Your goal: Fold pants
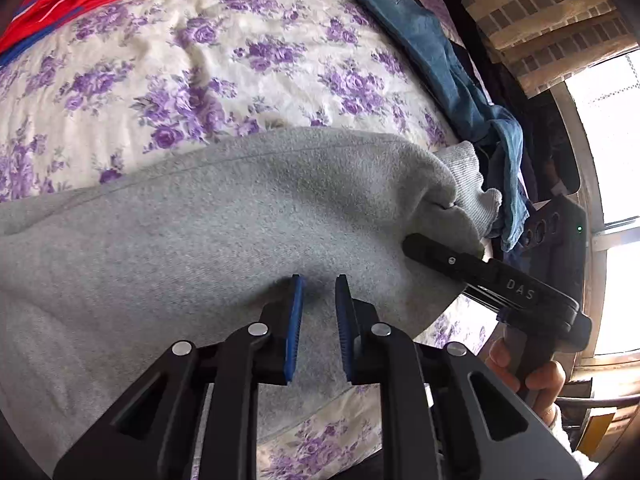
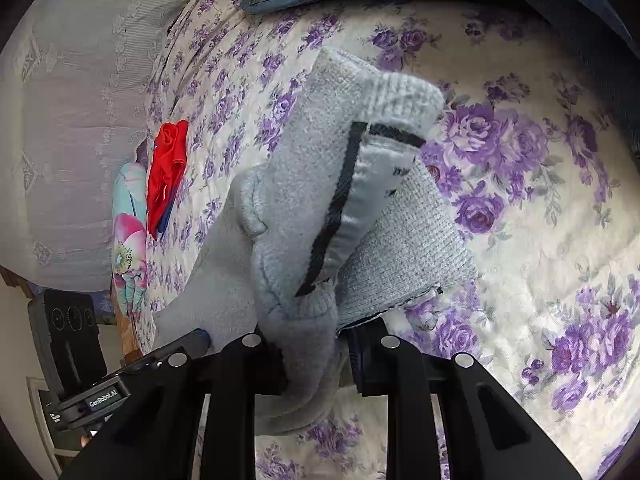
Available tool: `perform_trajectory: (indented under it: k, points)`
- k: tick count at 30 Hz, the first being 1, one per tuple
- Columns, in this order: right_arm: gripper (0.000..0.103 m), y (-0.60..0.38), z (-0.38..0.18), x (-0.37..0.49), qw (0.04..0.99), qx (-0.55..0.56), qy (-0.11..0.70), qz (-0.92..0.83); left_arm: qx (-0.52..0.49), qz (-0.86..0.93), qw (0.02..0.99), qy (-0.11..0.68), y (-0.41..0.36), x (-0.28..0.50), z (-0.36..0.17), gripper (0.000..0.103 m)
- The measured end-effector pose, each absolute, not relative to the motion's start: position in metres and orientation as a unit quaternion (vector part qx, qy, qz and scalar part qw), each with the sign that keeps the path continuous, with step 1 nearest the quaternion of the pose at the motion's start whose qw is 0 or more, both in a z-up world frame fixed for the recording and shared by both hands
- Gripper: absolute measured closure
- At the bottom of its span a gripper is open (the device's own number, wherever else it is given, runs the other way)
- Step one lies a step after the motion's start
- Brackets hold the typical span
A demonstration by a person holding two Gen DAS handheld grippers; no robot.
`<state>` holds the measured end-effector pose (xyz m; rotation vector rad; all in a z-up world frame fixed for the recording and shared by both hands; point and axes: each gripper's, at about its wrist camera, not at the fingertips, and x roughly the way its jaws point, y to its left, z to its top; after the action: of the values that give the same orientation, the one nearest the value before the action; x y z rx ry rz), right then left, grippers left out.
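While right tongs (image 2: 316, 360) pinch grey pants (image 2: 304, 184), left tongs (image 1: 319, 292) gape

The left gripper (image 1: 318, 292) is held with its blue-padded fingers (image 1: 295, 320) parted by a narrow gap, nothing caught between them. The right gripper (image 2: 316, 360) is clamped on grey fabric, its black fingers (image 2: 362, 364) pressed in from both sides. A hand (image 1: 532, 368) is wrapped around its handle.
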<state>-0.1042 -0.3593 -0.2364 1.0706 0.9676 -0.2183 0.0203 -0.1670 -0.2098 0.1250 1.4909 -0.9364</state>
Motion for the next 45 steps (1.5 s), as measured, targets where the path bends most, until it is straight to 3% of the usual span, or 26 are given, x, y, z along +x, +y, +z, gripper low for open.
perform_trajectory:
  k: [5,20,25,33,37,41,45]
  points:
    - [0.080,-0.356,-0.237,-0.103,0.748,0.477,0.448,-0.105,0.084,-0.390,0.635,0.662,-0.181,0.013,-0.242,0.089]
    - [0.079,-0.347,-0.221,-0.092,0.753,0.447,0.467,-0.126,0.093,-0.400,0.639,0.650,-0.182,0.004,-0.238,0.089]
    - [0.080,-0.325,-0.180,-0.071,0.796,0.333,0.487,-0.135,0.028,-0.402,0.642,0.653,-0.136,0.027,-0.210,0.089]
    - [0.080,-0.195,-0.095,-0.023,0.874,0.032,0.484,-0.033,-0.062,-0.218,0.733,0.641,0.063,0.092,-0.193,0.089]
    - [0.080,-0.123,-0.117,0.005,0.865,-0.053,0.499,0.020,-0.117,-0.138,0.749,0.638,0.148,0.105,-0.201,0.089]
    - [0.079,-0.072,-0.173,0.024,0.838,-0.114,0.530,0.064,-0.129,-0.110,0.746,0.644,0.173,0.111,-0.218,0.089]
    - [0.064,-0.046,-0.201,0.024,0.818,-0.175,0.543,0.078,-0.140,-0.113,0.740,0.648,0.178,0.111,-0.233,0.089]
